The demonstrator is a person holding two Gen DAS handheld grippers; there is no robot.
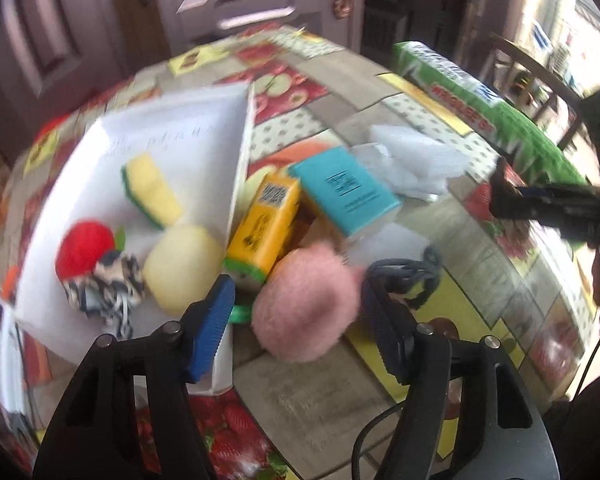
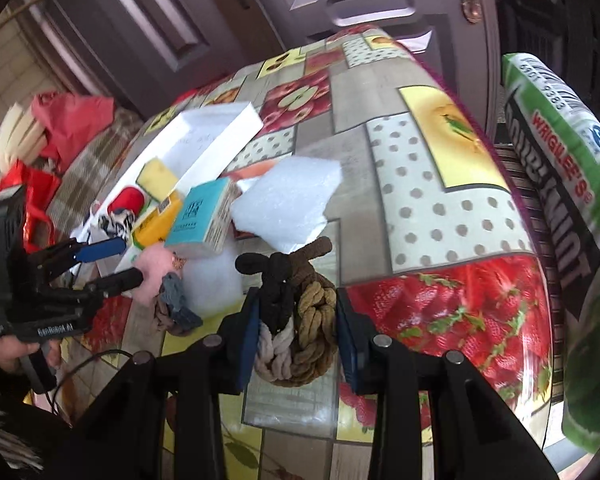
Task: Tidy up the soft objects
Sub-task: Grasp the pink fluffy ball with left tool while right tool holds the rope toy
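A white box on the table holds a yellow-green sponge, a red soft ball, a round yellow sponge and a black-and-white knotted rope. My left gripper is open around a pink fluffy ball just right of the box; it also shows in the right wrist view. My right gripper is shut on a braided brown, black and cream rope toy, close above the table. A grey-blue knotted rope lies behind the pink ball.
A yellow carton and a teal carton lean beside the box. White foam lies mid-table. A big green Wrigley's pack stands at the right edge. The fruit-print tablecloth covers the table. Doors stand behind.
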